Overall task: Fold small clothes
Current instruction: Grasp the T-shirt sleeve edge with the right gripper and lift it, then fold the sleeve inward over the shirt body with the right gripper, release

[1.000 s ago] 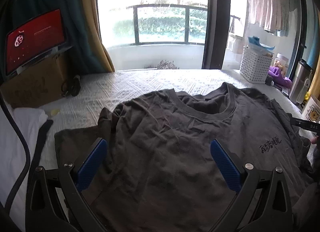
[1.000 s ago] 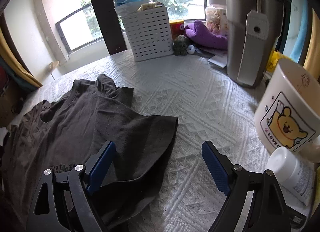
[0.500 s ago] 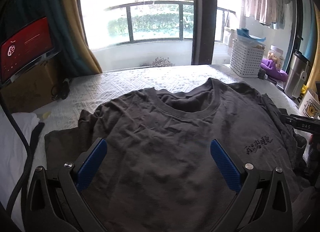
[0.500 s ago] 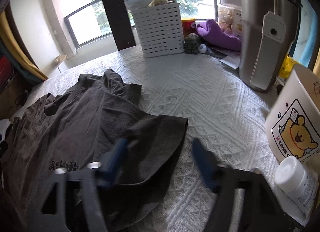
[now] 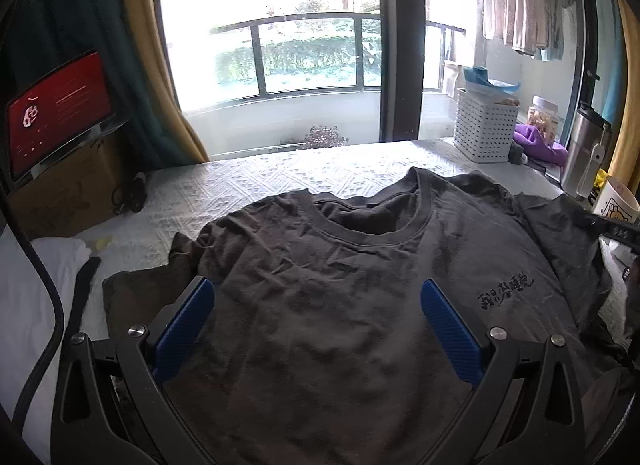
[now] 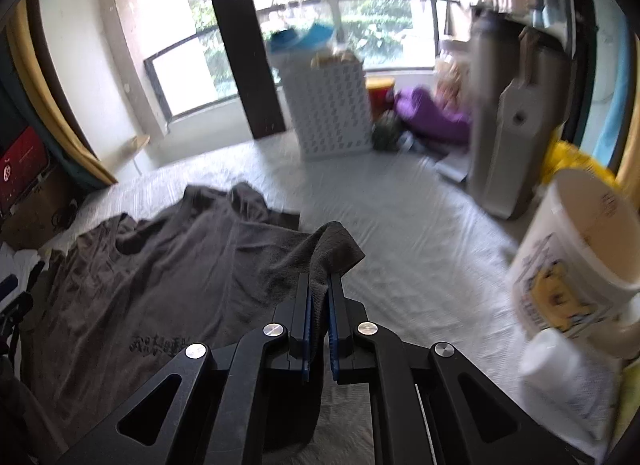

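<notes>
Clamped together now, the right gripper (image 6: 319, 297) pinches the sleeve of the dark grey T-shirt (image 6: 168, 265) between its blue pads; a second ago those jaws stood wide apart above the sleeve edge, and half a second ago they were blurring inward. A peak of fabric pokes up past the fingertips, lifted off the white textured cloth (image 6: 420, 233) it lay flat on before. The left gripper (image 5: 316, 317) hangs over the shirt's chest with its jaws spread and nothing between them, as in the earlier frames, though the view has shifted so the collar sits nearer the middle. The shirt lies front up and spread out on the cloth, with small black characters printed on its chest, too fine to read. Beside it stands a white mug (image 6: 576, 261) with a yellow bear; its lettering is blurred here, perhaps "LOVE" judging by the sharper earlier frame. Farther back stand a white perforated basket (image 6: 332, 109) and a steel tumbler (image 6: 508, 125).
</notes>
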Demonstrator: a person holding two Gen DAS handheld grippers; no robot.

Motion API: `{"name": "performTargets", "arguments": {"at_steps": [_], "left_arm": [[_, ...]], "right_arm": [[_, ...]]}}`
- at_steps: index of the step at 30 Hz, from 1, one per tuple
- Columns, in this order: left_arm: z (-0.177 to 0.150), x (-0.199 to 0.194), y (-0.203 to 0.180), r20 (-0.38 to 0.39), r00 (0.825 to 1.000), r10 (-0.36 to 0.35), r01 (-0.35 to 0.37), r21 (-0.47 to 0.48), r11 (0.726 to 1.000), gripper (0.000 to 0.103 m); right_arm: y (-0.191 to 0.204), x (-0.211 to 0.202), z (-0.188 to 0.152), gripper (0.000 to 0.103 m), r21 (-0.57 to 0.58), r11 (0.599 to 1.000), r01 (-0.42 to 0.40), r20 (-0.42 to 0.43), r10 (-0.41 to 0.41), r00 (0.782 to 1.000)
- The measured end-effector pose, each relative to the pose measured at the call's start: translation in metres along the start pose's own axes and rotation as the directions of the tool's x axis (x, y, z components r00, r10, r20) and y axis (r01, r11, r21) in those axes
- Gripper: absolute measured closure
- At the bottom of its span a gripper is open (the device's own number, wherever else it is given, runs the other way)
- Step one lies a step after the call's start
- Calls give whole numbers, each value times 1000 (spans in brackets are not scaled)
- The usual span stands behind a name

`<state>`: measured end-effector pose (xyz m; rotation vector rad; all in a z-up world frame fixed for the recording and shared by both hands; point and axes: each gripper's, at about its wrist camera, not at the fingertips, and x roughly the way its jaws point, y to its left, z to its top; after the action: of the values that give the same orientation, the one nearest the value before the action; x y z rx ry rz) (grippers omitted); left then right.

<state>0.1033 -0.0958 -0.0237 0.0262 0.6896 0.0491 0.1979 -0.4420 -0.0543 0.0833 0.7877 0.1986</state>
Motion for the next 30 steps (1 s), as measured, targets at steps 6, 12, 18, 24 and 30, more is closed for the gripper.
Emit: {"name": "performTargets", "arguments": {"at_steps": [6,12,18,24,30], "left_arm": [[-1,-7,10,19,1000,-15,15,-6,1000,1],[-3,-12,27,37,999,-26,27,-29,999,1],[-7,-15,50,43,999,-19,22,-63,998,1],[-12,-17,79,53,999,-1,7,-111,994,1],[-22,-17,106,48,999,7,1,-154,988,1]], "right_arm": [[-5,-32,12,96,21,998,65,68,-66,995],[5,-51,17,96,13,996,93,95,-94,991],[34,-56,20,96,-29,997,78,95,-75,993],[73,-46,23,96,-85,995,45,76,-39,996],[110,-24,14,96,-142,990,10,15,-8,1000]]}}
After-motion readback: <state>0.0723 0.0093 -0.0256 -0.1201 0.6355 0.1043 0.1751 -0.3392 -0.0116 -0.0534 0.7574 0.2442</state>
